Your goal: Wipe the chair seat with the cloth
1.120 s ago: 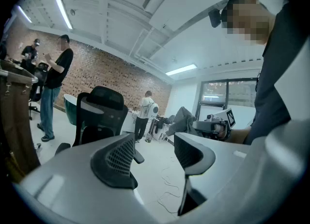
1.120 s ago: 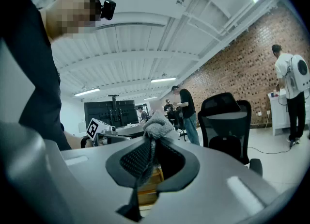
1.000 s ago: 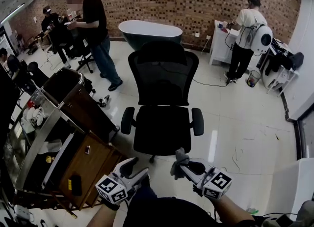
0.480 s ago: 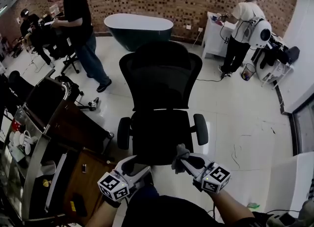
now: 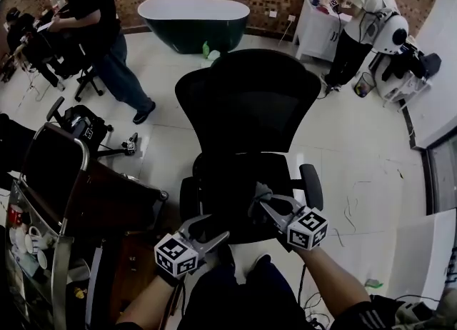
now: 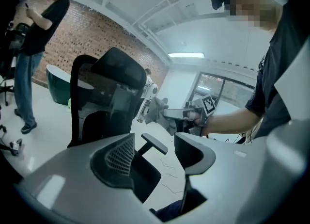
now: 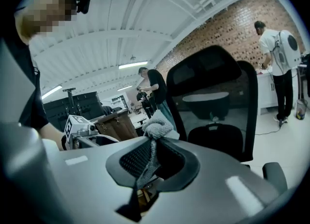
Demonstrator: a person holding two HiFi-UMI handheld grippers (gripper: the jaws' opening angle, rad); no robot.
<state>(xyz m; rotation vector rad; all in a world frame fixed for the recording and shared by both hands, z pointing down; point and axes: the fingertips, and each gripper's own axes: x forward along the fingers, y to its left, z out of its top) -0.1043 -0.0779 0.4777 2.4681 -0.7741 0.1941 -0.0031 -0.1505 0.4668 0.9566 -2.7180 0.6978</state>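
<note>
Head view has both grippers reaching over the front edge of the chair seat (image 5: 227,178); compared with a second ago, the strip of floor that lay ahead of the fingertips is gone, the person is closer in, and the chair back (image 5: 250,103) now rises just beyond the fingers and fills much more of the frame. The right gripper (image 5: 268,207) is clenched on the cloth (image 5: 258,194), and the right gripper view confirms it: a grey wad (image 7: 156,129) bunches just past the fingertips while a strand runs back between the two pads of that gripper (image 7: 154,162). The left gripper (image 5: 209,230) sits a little behind and to the left of it, and in the left gripper view its fingers (image 6: 193,152) are spread with nothing between them; only an armrest (image 6: 155,143) shows through the gap, farther off, and the cloth (image 6: 159,114) hangs in the air ahead of and to the right of those fingers. I cannot tell from any view whether the cloth touches the seat, though it looks to be held just above it. My reading is that the approach is done and the wiping is not yet begun, so the next move calls for lowering the wad below the right fingertips onto the seat
</note>
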